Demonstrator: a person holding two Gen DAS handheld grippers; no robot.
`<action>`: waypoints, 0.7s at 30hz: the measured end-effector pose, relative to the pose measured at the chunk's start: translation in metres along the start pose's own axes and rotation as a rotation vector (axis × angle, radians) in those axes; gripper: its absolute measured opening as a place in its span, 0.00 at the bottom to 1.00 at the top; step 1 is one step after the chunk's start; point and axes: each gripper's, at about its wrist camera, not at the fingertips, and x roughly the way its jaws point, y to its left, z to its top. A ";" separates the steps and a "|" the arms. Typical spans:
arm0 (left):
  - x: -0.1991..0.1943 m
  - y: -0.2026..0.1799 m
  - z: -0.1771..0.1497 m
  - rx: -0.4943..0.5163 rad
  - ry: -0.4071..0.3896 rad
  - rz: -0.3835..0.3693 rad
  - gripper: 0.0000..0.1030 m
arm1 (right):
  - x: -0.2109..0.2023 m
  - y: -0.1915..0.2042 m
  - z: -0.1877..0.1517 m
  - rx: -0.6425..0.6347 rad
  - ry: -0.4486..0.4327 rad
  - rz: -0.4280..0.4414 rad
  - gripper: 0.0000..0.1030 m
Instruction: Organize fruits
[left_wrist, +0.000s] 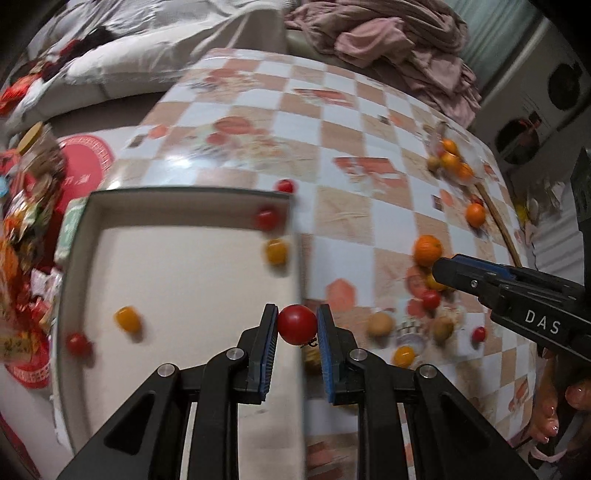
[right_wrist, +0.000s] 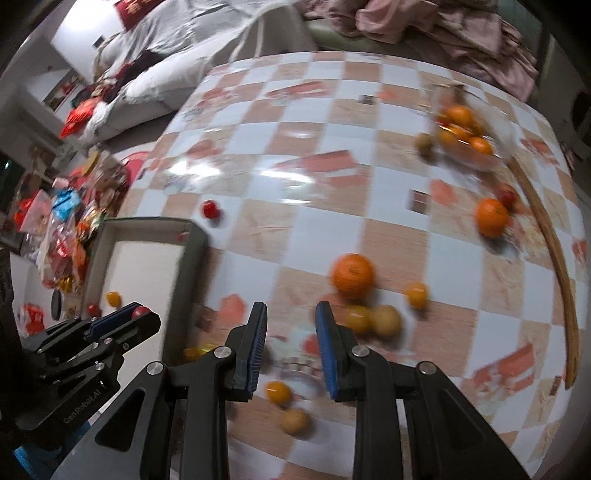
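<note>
While left tool pinches round tomato, stem down, right tool empty, narrowly parted.

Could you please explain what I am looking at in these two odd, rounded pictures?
A person holds a two-finger gripper in each hand; each carries a fisheye camera looking along its fingers. The left camera shows the left gripper shut on a red tomato at the edge of a box that already holds small tomatoes. The right camera shows the right gripper, nothing between its fingers, above fruit scattered on a checked table, including an orange.
</note>
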 end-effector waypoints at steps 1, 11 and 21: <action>-0.002 0.007 -0.002 -0.014 -0.001 0.004 0.22 | 0.002 0.009 0.001 -0.013 0.003 0.006 0.29; -0.012 0.052 -0.017 -0.083 -0.002 0.029 0.22 | 0.019 0.072 0.001 -0.090 0.029 0.066 0.29; -0.009 0.050 -0.012 -0.038 0.010 0.022 0.22 | 0.017 -0.001 -0.028 0.115 0.029 -0.082 0.43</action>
